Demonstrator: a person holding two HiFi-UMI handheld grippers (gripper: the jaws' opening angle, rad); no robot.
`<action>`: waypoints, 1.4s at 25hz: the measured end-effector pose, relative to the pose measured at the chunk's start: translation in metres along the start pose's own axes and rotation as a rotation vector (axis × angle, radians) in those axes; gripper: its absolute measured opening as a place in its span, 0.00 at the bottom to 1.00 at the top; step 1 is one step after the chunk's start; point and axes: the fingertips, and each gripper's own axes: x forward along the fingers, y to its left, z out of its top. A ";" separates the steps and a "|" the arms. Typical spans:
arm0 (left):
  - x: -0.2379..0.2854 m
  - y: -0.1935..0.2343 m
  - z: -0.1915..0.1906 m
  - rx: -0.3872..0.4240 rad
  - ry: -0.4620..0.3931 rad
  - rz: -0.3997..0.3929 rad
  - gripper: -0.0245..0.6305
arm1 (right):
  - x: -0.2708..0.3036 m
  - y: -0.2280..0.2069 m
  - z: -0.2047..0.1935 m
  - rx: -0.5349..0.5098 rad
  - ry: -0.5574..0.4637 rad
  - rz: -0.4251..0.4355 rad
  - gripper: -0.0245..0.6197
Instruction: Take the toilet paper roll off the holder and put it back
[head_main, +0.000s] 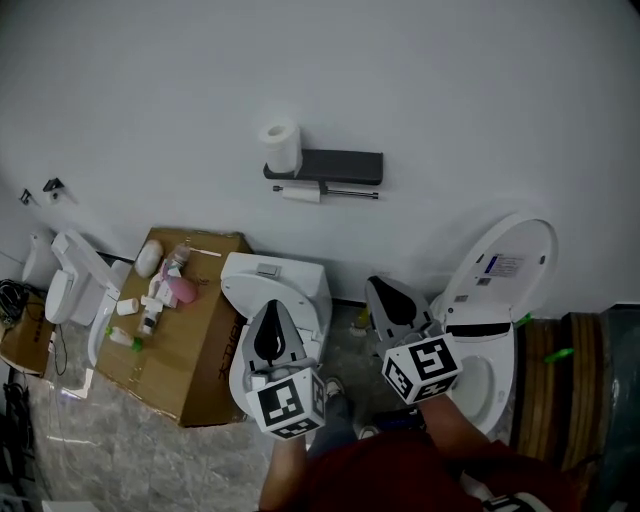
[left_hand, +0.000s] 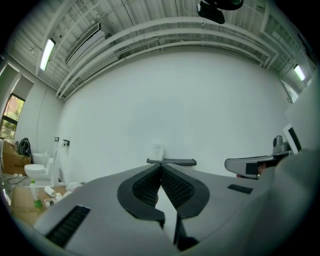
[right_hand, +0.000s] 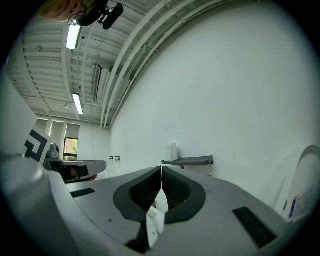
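Evidently pre-grasp: both tongs shut and empty, well short of the roll.
Left tongs and right tongs have their tips pressed together with nothing between; arriving like this they would only shove the paper, so they must open first. Far ahead of both, on the wall, dark holder: small white toilet paper roll hangs on its bar, soft, likely to crush. Spare roll stands upright on top; a careless reach could topple it.

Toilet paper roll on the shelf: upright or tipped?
Upright: the roll stands on end at the left end of the dark shelf, round face up.
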 end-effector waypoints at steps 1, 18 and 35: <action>0.011 0.003 -0.001 -0.004 -0.001 -0.003 0.06 | 0.010 -0.003 0.000 -0.002 -0.001 -0.004 0.07; 0.207 0.053 0.001 -0.035 0.004 -0.125 0.06 | 0.194 -0.050 0.010 -0.028 0.003 -0.090 0.07; 0.306 0.040 0.013 -0.008 -0.029 -0.133 0.06 | 0.274 -0.106 0.034 -0.016 -0.051 -0.063 0.07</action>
